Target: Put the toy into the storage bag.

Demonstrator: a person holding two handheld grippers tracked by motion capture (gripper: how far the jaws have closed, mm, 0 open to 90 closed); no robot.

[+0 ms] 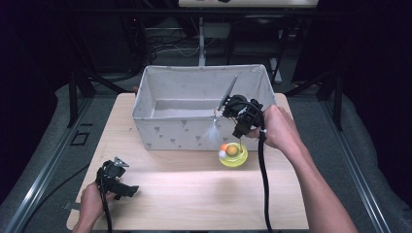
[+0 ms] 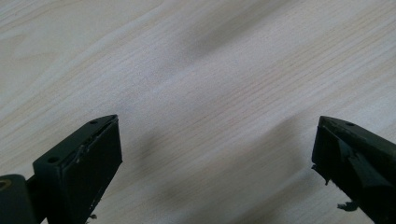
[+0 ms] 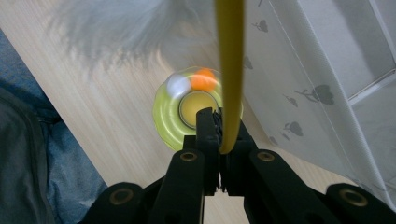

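The yellow wand point(image 3: 229, 74) is pinched by the right gripper point(image 1: 241, 127) just above the yellow base point(image 1: 233, 156), beside the fabric bin point(image 1: 170, 128). If it is lifted askew, the wand could slip or the base be tipped. The left gripper point(image 1: 115, 180) is held spread, well apart from the bin.

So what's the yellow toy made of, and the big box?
The toy's round base looks like glossy yellow-green plastic: it shines. Its stick, pinched in the right gripper, also looks plastic, and the tuft looks like soft white feather or fluff, though it's blurred. The box seems pale fabric: matte, printed, with soft walls.
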